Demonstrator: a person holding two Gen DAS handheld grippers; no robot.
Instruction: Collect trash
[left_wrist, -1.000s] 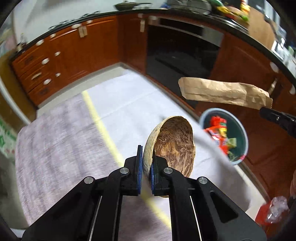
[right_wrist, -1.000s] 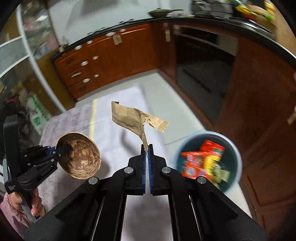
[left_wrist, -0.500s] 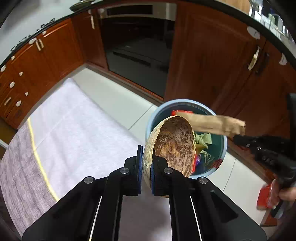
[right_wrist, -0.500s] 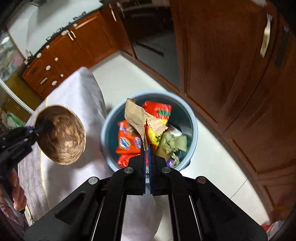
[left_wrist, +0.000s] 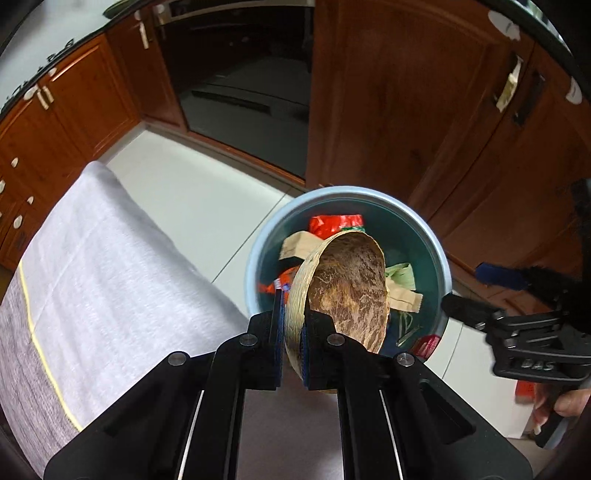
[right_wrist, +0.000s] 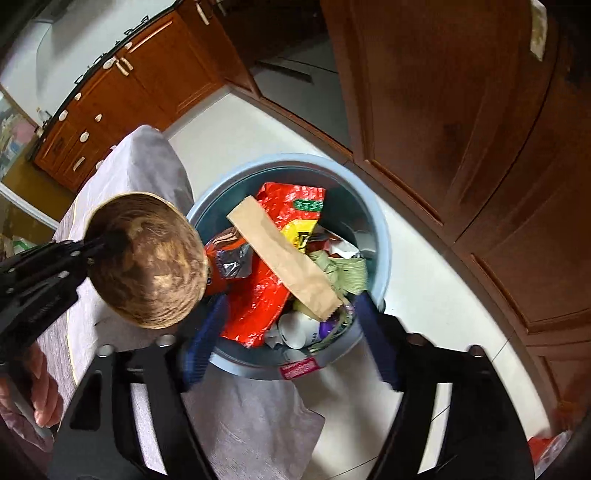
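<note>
Trash is being gathered in the bin (right_wrist: 373, 221) at frame centre: the paper bag (right_wrist: 284, 258) is lying on top, dropped as the right gripper (right_wrist: 291, 339) has just been opening, empty; the coconut shell (left_wrist: 347, 291) is being held clenched by the left gripper (left_wrist: 291, 332) over the rim, not yet dropped

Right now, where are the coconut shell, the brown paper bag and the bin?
coconut shell (left_wrist: 347, 291): left wrist view, inner hollow.
brown paper bag (right_wrist: 284, 258): right wrist view, middle of its flat face.
bin (right_wrist: 382, 236): right wrist view, blue rim.
</note>
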